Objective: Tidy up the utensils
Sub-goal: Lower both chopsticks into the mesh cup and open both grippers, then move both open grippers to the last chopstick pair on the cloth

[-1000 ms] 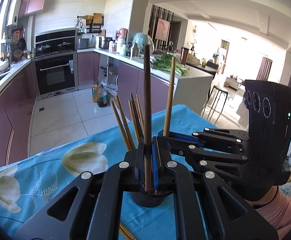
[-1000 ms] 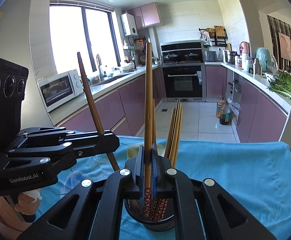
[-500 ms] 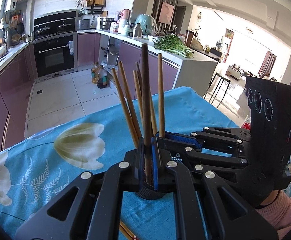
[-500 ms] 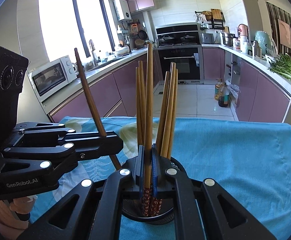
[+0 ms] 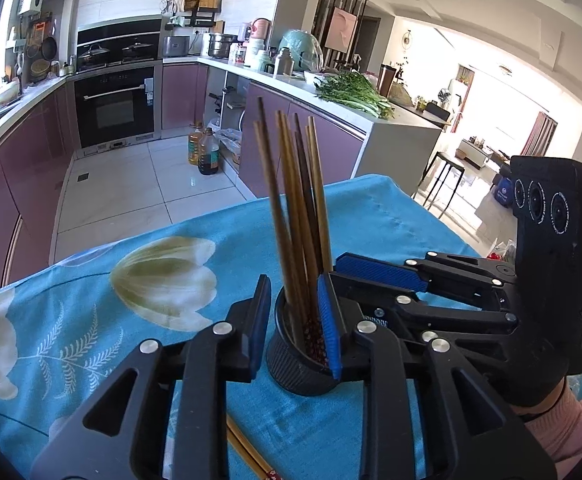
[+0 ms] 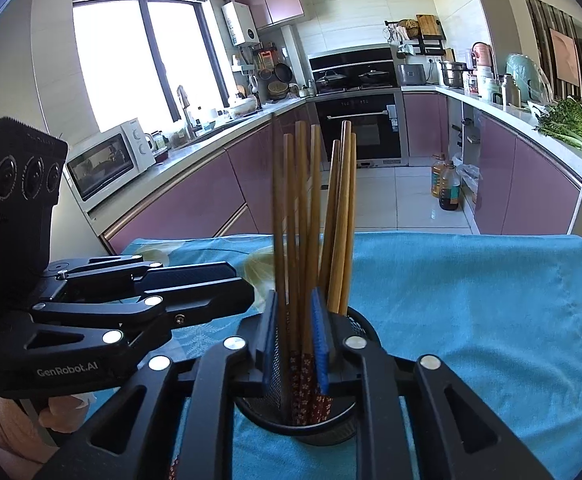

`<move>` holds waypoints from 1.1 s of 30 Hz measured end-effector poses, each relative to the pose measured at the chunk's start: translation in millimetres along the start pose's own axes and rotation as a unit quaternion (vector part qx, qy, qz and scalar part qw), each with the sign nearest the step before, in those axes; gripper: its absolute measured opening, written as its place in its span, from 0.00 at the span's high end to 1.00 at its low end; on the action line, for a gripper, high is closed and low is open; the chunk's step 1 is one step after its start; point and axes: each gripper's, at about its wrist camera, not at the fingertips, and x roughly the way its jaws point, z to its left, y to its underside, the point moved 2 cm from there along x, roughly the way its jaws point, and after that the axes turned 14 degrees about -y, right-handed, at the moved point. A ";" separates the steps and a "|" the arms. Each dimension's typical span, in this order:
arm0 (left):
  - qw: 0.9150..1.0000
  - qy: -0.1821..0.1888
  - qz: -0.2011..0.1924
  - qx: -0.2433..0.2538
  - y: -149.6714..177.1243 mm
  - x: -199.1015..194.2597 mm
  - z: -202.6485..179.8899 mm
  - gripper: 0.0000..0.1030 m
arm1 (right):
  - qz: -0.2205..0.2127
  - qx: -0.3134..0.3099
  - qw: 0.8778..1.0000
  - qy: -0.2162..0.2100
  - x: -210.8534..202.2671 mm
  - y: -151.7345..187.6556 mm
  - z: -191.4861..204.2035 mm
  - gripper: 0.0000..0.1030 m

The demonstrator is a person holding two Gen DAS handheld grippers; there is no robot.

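Over the black mesh holder [image 6: 297, 412], light, stiff, slick chopsticks [image 6: 311, 216] were judged best pinched mid-shaft; both hand-held grippers, left [image 5: 293, 320] and right [image 6: 295, 344], were opening, nothing pressed.

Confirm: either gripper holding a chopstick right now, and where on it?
Neither. Both sets of jaws are opening around chopsticks standing in the black holder, pads off them.

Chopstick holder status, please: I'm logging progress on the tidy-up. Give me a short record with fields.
holder: black mesh cup, upright on the blue tablecloth
contents: bundle of wooden chopsticks, standing on end
left gripper: jaws opening, gripping nothing
right gripper: jaws opening, chopsticks between them, not pressed
left over: loose chopsticks lying on the cloth in the left wrist view
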 end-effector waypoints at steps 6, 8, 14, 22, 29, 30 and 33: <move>0.999 -0.024 -0.032 -0.014 21.3 -25.7 17.3 0.66 | -0.006 -0.019 1.000 -0.020 -17.4 8.2 18.6 0.74; 0.998 -0.034 -0.042 -0.020 30.4 -36.7 26.4 0.63 | -0.004 -0.031 0.999 -0.032 -20.9 12.1 28.3 0.71; 0.995 -0.082 -0.047 -0.030 68.3 -57.8 53.3 0.52 | 0.047 -0.053 0.995 -0.067 -6.0 44.5 53.6 0.61; 0.992 -0.115 0.007 -0.045 115.6 -45.6 77.1 0.51 | 0.125 -0.035 0.989 -0.066 39.4 84.4 54.2 0.61; 0.990 -0.120 0.040 -0.057 137.3 -28.0 79.9 0.51 | 0.146 -0.035 0.987 -0.053 51.4 97.3 56.4 0.61; 0.990 -0.120 0.042 -0.057 139.0 -28.4 77.8 0.51 | 0.149 -0.034 0.987 -0.051 52.9 98.4 56.6 0.61; 0.990 -0.120 0.049 -0.058 140.6 -25.1 75.3 0.51 | 0.153 -0.033 0.987 -0.047 56.6 101.5 57.2 0.61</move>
